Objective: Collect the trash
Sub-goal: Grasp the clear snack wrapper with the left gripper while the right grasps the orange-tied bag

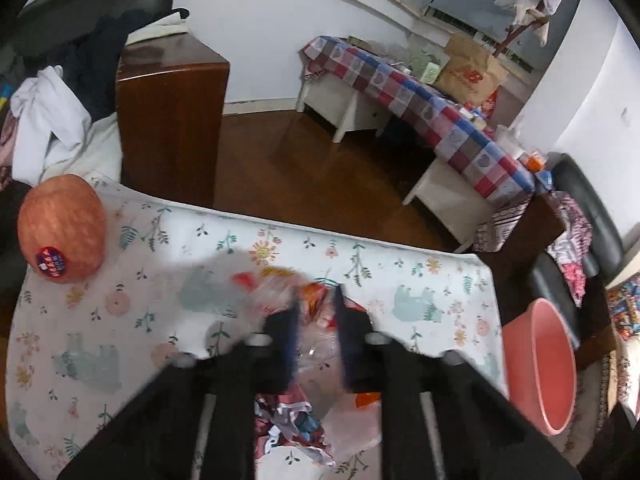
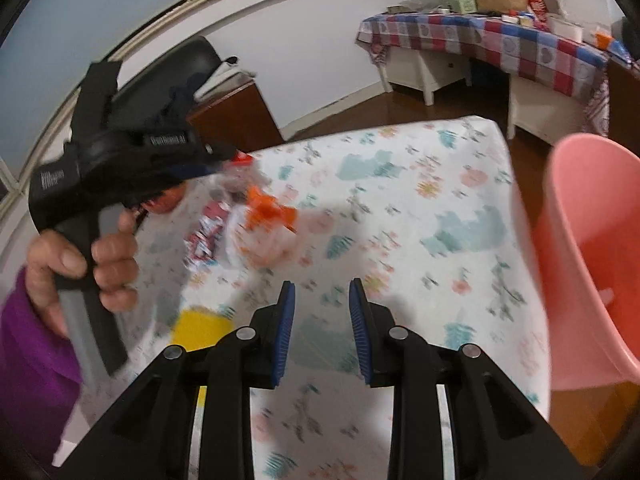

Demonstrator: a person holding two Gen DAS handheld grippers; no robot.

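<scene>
Trash lies on the table (image 1: 440, 276), which has a white cloth with flowers and pale green animals. It is a bundle of clear plastic wrappers (image 1: 316, 340) with orange and red print, and the left gripper (image 1: 318, 312) is clamped on it: the 2 blue pads press the crumpled plastic from both sides. In the right wrist view the same left gripper (image 2: 240, 162) is seen from the side, and the wrappers (image 2: 260, 224) hang from its tips down to the cloth. A hand (image 2: 100, 256) with a purple sleeve (image 2: 28, 352) grips its handle.

The right gripper (image 2: 322, 292) is above the table, near its front edge. Its jaws stand apart and nothing is between them; only the cloth shows in the gap. A yellow thing (image 2: 202, 326) lies on the cloth just left of its fingers, too blurred to tell what it is.

A pink bucket (image 1: 540, 364) stands beside the right edge of the table, open at the top. A red apple (image 1: 62, 228) with a sticker rests on the far left corner of the cloth, well apart from the wrappers. Behind, a second table (image 1: 400, 84) with a checked cloth carries a brown paper bag (image 1: 472, 68).
</scene>
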